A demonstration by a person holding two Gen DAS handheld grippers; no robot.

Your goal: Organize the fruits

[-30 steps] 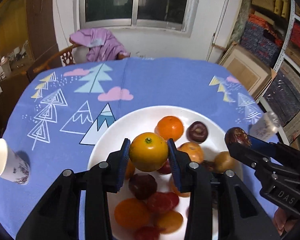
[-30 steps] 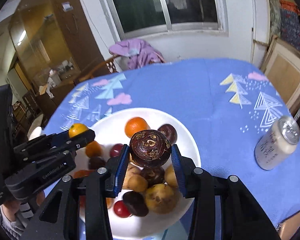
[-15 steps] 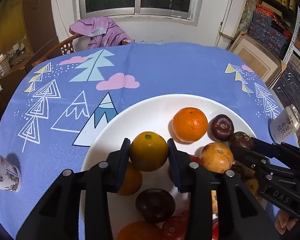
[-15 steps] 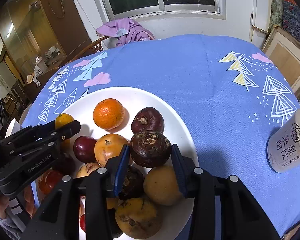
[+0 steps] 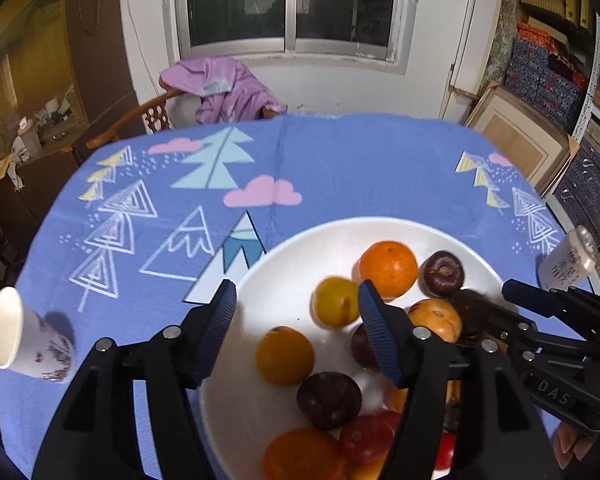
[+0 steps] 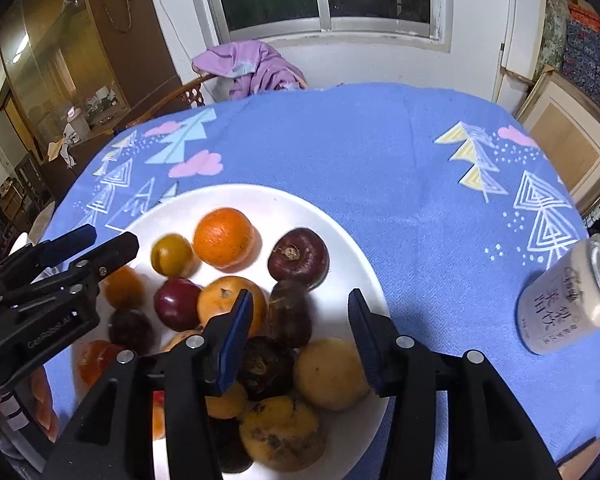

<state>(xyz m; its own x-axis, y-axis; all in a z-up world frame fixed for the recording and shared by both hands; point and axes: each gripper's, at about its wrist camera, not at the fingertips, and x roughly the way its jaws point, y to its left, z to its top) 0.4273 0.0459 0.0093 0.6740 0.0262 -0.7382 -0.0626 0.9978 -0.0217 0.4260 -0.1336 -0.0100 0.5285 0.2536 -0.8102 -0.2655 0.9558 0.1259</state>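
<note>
A white plate [image 5: 300, 256] [image 6: 352, 248] on the blue tablecloth holds several fruits. My left gripper [image 5: 296, 332] is open and empty over the plate's left part. The yellow-orange fruit [image 5: 335, 302] [image 6: 172, 255] lies free on the plate beside a bright orange [image 5: 388, 268] [image 6: 224, 238]. My right gripper [image 6: 298, 340] is open and empty over the plate's right side. The dark brown fruit [image 6: 290, 312] rests among the pile below it, next to a purple fruit [image 6: 298, 256]. Each gripper shows in the other's view: the right gripper in the left wrist view [image 5: 496, 306], the left gripper in the right wrist view [image 6: 100, 240].
A paper cup [image 5: 16, 336] stands at the table's left edge. A drink can [image 6: 568, 300] [image 5: 568, 258] stands right of the plate. A chair with a purple cloth [image 5: 224, 92] is behind the table. Shelves and framed boards stand at the right.
Both grippers opened. The yellow-orange fruit dropped from the left gripper onto the plate; the dark brown fruit left the right gripper and lies in the pile. Both grippers pulled back a little.
</note>
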